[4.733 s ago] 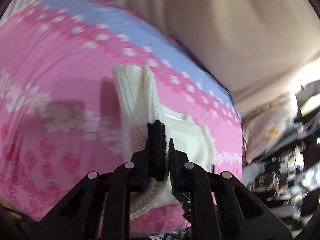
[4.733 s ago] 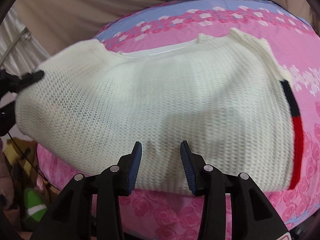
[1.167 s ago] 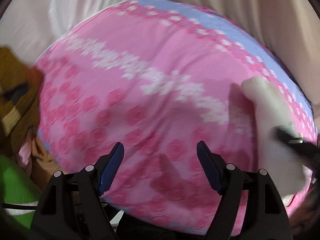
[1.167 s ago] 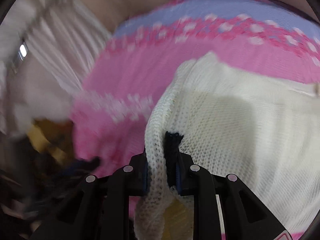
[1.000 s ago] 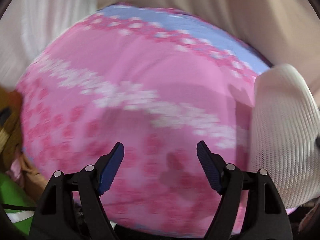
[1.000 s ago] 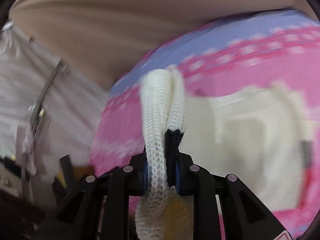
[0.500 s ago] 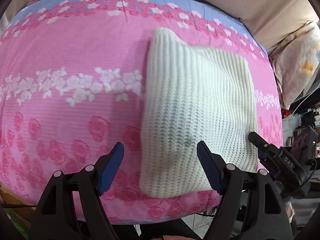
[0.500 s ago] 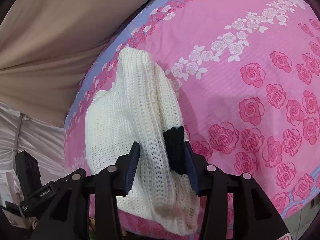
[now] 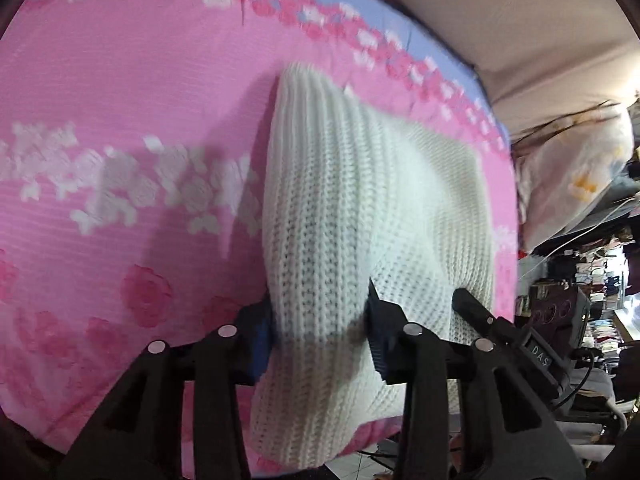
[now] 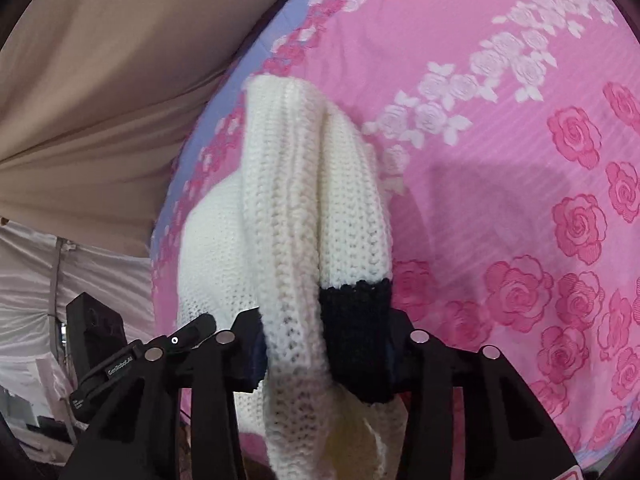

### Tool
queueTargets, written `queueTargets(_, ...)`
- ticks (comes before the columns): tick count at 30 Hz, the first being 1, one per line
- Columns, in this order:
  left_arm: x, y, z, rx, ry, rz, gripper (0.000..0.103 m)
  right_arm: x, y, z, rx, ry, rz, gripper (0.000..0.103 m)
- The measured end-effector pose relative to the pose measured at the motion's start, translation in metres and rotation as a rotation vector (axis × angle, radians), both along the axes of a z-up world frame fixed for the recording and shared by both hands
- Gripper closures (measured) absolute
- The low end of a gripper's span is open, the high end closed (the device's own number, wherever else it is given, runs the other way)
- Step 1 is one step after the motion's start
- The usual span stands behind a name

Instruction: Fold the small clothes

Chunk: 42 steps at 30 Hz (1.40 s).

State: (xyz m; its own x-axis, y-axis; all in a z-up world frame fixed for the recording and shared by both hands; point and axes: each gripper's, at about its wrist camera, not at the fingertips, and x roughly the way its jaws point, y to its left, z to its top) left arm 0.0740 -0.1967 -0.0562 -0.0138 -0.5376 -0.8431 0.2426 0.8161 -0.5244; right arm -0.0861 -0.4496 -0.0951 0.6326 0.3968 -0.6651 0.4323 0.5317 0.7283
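Note:
A white knitted sweater (image 9: 360,208) with a black band (image 10: 356,320) lies folded on a pink rose-print bed cover (image 9: 120,120). My left gripper (image 9: 320,332) has its jaws around the sweater's near left edge, the knit bunched between them. My right gripper (image 10: 324,352) has its jaws around the thick folded edge (image 10: 304,240) with the black band. The right gripper also shows in the left wrist view (image 9: 504,332), at the sweater's right corner. The left gripper shows in the right wrist view (image 10: 120,356).
The cover's near edge (image 9: 360,440) lies just below both grippers. A beige curtain (image 10: 100,60) hangs behind the bed. A pale pillow (image 9: 572,176) and cluttered shelves (image 9: 592,272) are to the right. Open pink cover (image 10: 540,160) stretches right of the sweater.
My left gripper has moved in and narrowed onto the sweater's near edge. My right gripper has come closer around the folded edge with the black band.

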Motion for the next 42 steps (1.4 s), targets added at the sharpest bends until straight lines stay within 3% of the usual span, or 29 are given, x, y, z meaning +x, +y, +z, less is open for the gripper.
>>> queueTargets(3,0.004,0.032,0.041,0.005,-0.045,-0.002,0.066,-0.005,0.024,0.036,0.004,-0.094,0.049,0.083)
queueTargets(5,0.002,0.053,0.05,0.036,-0.033,0.008,0.063,-0.003,0.04,0.033,0.008,-0.083,0.079,0.083)
queueTargets(7,-0.003,0.066,0.037,0.105,-0.027,0.022,0.056,0.005,0.06,0.003,-0.083,0.031,0.137,0.078)
queueTargets(8,-0.009,0.069,0.021,0.179,-0.049,0.019,0.056,0.009,0.066,-0.015,-0.137,0.109,0.144,0.071)
queueTargets(9,-0.014,0.072,0.007,0.265,-0.069,0.025,0.057,0.008,0.068,-0.025,-0.154,0.153,0.133,0.055)
queueTargets(10,-0.017,0.076,0.0,0.296,-0.069,0.034,0.055,0.002,0.069,-0.025,-0.14,0.148,0.111,0.053)
queueTargets(13,-0.027,0.099,0.005,0.235,-0.066,0.095,0.053,-0.01,0.071,0.0,-0.163,0.106,0.071,0.051)
queueTargets(16,-0.027,0.107,0.006,0.302,-0.123,0.084,0.052,-0.004,0.073,0.019,-0.189,0.072,0.077,0.047)
queueTargets(19,-0.019,0.112,-0.004,0.303,-0.082,0.086,0.051,0.013,0.08,0.009,-0.233,0.09,0.092,0.043)
queueTargets(21,-0.017,0.112,-0.005,0.314,-0.093,0.083,0.052,0.026,0.087,-0.002,-0.254,0.096,0.122,0.077)
queueTargets(23,-0.019,0.111,-0.005,0.335,-0.11,0.065,0.052,0.032,0.093,0.008,-0.287,0.089,0.123,0.082)
queueTargets(25,-0.021,0.11,-0.002,0.338,-0.122,0.05,0.052,0.035,0.1,0.044,-0.306,-0.004,0.12,0.084)
queueTargets(27,-0.021,0.108,0.002,0.341,-0.142,0.034,0.052,0.034,0.107,0.076,-0.347,-0.073,0.116,0.084)
queueTargets(29,-0.02,0.104,0.004,0.348,-0.163,0.021,0.052,0.037,0.11,0.085,-0.396,-0.098,0.119,0.084)
queueTargets(31,-0.02,0.102,0.004,0.353,-0.172,0.007,0.051,0.047,0.107,0.056,-0.454,-0.005,0.139,0.083)
queueTargets(32,-0.021,0.103,0.005,0.355,-0.173,0.005,0.051,0.053,0.103,0.025,-0.462,0.095,0.161,0.082)
queueTargets(33,-0.021,0.102,0.004,0.356,-0.174,0.002,0.051,0.051,0.096,0.001,-0.434,0.161,0.156,0.079)
queueTargets(36,-0.022,0.101,0.007,0.37,-0.189,-0.005,0.051,0.028,0.08,0.006,-0.282,0.084,0.049,0.075)
queueTargets(40,-0.023,0.099,0.01,0.371,-0.208,-0.015,0.049,0.008,0.083,0.029,-0.313,0.064,0.071,0.07)
queueTargets(42,-0.025,0.097,0.012,0.375,-0.219,-0.024,0.049,-0.006,0.084,0.025,-0.285,0.091,0.075,0.057)
